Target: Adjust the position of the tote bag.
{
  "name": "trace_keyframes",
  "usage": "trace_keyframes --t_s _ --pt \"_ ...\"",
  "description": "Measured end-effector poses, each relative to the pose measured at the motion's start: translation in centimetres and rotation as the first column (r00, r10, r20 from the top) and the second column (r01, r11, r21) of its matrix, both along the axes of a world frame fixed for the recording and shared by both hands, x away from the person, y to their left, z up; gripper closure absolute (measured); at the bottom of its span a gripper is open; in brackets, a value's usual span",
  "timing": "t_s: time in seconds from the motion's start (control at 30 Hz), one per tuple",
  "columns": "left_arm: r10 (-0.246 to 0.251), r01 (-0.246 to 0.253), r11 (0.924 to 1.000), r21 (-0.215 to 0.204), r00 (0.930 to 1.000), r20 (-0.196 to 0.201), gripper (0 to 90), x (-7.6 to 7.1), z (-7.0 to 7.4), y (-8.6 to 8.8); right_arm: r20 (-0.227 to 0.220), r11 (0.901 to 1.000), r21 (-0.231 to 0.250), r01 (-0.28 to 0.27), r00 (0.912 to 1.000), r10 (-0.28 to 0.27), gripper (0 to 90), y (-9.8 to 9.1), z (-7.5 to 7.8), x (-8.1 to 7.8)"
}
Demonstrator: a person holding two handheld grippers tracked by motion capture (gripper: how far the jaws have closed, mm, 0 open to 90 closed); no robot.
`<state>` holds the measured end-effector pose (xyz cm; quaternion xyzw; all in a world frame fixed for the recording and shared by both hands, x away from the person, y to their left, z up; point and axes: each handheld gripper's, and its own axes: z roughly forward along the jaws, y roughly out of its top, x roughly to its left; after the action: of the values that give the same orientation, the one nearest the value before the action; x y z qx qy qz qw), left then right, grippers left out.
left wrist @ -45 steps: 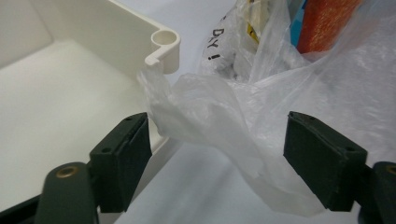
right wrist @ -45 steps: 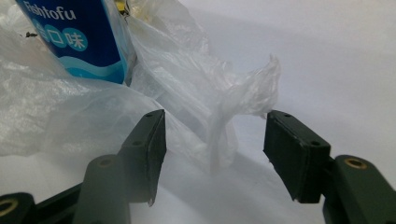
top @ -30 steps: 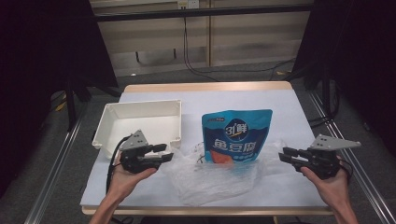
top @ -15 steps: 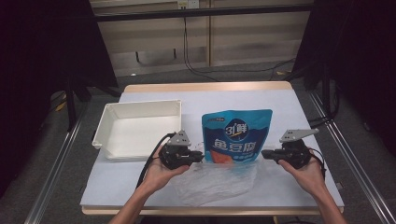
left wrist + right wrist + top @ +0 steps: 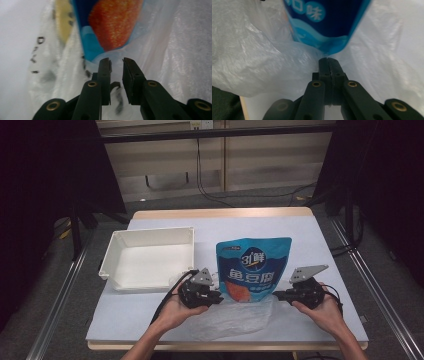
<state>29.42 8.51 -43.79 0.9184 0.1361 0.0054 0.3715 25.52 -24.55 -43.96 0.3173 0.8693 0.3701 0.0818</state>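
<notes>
A blue snack pouch (image 5: 252, 265) lies on the white table cover, its lower end inside a clear plastic bag (image 5: 240, 316). My left gripper (image 5: 216, 297) rests at the bag's left edge. In the left gripper view its jaws (image 5: 116, 61) stand a narrow gap apart, having just been opening a little. The bag's printed film (image 5: 62, 65) shows behind that gap, with nothing pinched. My right gripper (image 5: 280, 295) is at the bag's right edge. Its jaws (image 5: 328, 59) are pressed together, and the bag's film (image 5: 262, 65) gathers into the tips just below the pouch's corner (image 5: 332, 47).
A white rectangular tray (image 5: 116, 270) sits left of the pouch, close behind my left hand. The table's front edge (image 5: 225, 346) runs just below the bag. Metal rails flank the table on both sides.
Both hands came inward from the table's sides and sank to the bag's edges beside the pouch. The right jaws closed.
</notes>
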Motion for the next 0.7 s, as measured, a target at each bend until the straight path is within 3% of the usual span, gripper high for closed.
trace_keyframes --t_s 0.1,0.17,0.3,0.33,0.4,0.5,0.57,0.7 --pt "-0.037 0.037 0.9990 0.026 0.9992 -0.013 70.9 -0.7 -0.5 -0.4 -0.011 0.9997 -0.011 -0.022 0.9997 0.022 90.0 0.2 -0.1 -0.1" --pt "-0.050 0.050 0.9978 0.044 0.9988 0.000 69.5 -1.1 -0.5 -0.8 -0.007 0.9998 -0.011 -0.017 0.9998 0.017 90.0 0.2 0.0 -0.3" --pt "-0.062 0.062 0.9980 0.016 0.9980 -0.010 66.9 -1.6 0.0 -1.3 0.031 0.9997 0.014 -0.019 0.9994 0.018 90.0 0.1 1.3 -0.7" --pt "-0.068 0.068 0.9971 0.033 0.9977 -0.003 66.1 -1.8 0.4 -1.5 0.042 0.9997 0.011 -0.021 0.9989 0.020 90.0 0.2 1.7 -0.9" --pt "-0.081 0.081 0.9967 -0.008 0.9967 -0.005 66.1 -2.2 0.5 -1.8 0.080 0.9995 0.019 -0.027 0.9965 0.025 90.0 0.6 2.5 -1.2" --pt "-0.091 0.091 0.9958 0.013 0.9959 -0.001 65.4 -2.3 0.5 -2.1 0.085 0.9978 0.051 -0.043 0.9956 0.038 90.0 1.0 3.2 -1.3" --pt "-0.081 0.081 0.9967 0.007 0.9967 -0.002 66.8 -2.2 0.1 -2.2 0.071 0.9958 0.067 -0.063 0.9958 0.058 90.0 1.4 2.9 -1.2" --pt "-0.040 0.040 0.9990 0.019 0.9992 0.000 70.0 -1.4 -0.3 -2.2 0.035 0.9964 0.019 -0.082 0.9960 0.082 90.0 2.9 1.0 -0.8"
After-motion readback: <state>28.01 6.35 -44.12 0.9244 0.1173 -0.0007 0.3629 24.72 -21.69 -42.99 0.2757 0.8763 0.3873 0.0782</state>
